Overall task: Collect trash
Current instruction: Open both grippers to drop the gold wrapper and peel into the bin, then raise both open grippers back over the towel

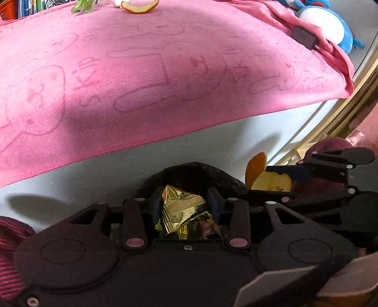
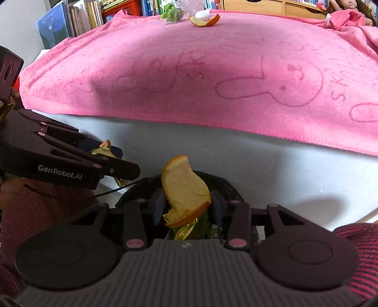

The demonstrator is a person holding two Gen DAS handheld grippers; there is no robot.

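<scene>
Left tongs (image 1: 186,207) clamped on gold wrapper (image 1: 179,210); right tongs (image 2: 186,203) clamped on orange peel (image 2: 184,189), long axis roughly upright. Both directly above black bin bag (image 2: 222,184), lower centre. More peel (image 2: 204,20) upper centre on pink towel (image 2: 212,82), well apart.

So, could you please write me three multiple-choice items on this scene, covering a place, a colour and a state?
1. Where is the loose peel lying?
A. At the towel's far edge
B. On the bare grey table
C. In the bin bag

2. What colour is the wrapper in the left claw?
A. Silver
B. Gold
C. Blue

3. What is the state of the right claw?
A. Open, empty
B. Shut on orange peel
C. Shut on a tissue

Answers:
1 A, the loose peel rests on the pink towel.
2 B, the wrapper in the left claw is shiny gold.
3 B, the right claw grips orange peel.
</scene>
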